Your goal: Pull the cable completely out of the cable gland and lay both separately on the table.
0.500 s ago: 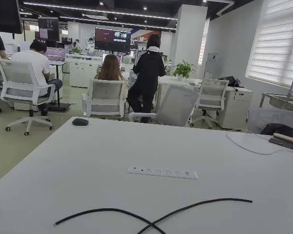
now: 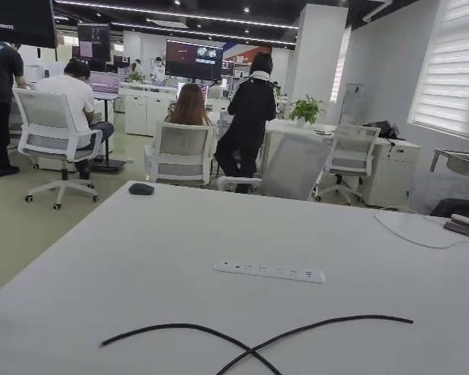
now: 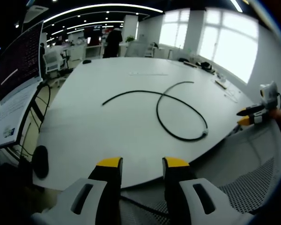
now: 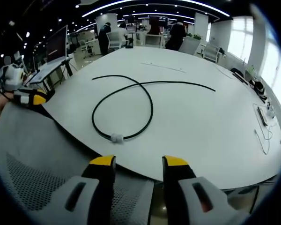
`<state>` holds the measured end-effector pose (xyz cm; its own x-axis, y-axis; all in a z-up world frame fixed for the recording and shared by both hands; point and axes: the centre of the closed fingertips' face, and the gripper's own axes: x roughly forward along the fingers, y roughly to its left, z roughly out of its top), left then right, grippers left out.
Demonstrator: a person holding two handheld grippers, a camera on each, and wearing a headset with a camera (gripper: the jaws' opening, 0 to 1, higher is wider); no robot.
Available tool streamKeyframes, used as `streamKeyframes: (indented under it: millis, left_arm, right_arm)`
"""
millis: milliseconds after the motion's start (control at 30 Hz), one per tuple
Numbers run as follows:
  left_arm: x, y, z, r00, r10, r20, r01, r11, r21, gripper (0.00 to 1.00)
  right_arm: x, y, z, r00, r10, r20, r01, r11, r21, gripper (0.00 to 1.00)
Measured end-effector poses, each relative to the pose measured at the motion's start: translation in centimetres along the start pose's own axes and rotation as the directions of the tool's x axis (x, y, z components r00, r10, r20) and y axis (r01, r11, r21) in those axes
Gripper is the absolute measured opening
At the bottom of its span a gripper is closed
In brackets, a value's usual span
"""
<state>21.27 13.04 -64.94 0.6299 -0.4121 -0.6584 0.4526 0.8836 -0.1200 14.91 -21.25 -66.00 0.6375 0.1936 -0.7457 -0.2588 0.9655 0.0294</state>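
Cable (image 4: 151, 107) lies on the table (image 4: 215, 131) in one loop that crosses itself. Gland (image 4: 116, 138) sits on the cable at the table's near side, a small pale lump whose detail is too small to read. In the head view the loop is cut off at the lower frame edge and two crossing strands remain.

Left claw (image 3: 142, 162) is released, nothing between the jaws, held off the table's near edge over grey mesh (image 3: 253, 187). Right claw (image 4: 136, 161) is the same: open and empty.

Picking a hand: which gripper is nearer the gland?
Probably the right gripper: the white gland lies just ahead of its jaws, sideways from the left gripper.
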Motion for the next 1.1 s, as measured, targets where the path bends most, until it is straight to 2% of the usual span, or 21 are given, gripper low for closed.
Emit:
streamKeyframes:
  millis: [167,500,1100]
  left_arm:
    - [-0.03,-0.13,-0.11,1.0,-0.004,-0.007,0.004,1.0,-0.004,0.35]
    - [0.02,0.05,0.08,1.0,-0.003,0.008,0.003,1.0,-0.018,0.33]
    - [0.08,-0.05,-0.24,0.9999,-0.011,-0.008,0.011,1.0,-0.018,0.31]
  right_arm:
    - [0.02,0.01,-0.03,1.0,0.001,-0.003,-0.001,1.0,0.0,0.41]
    - [-0.01,0.08,-0.1,1.0,0.005,-0.004,-0.005,1.0,0.002,0.41]
    - [0.04,0.34,0.01,0.9997,0.023,0.003,-0.023,1.0,0.005,0.39]
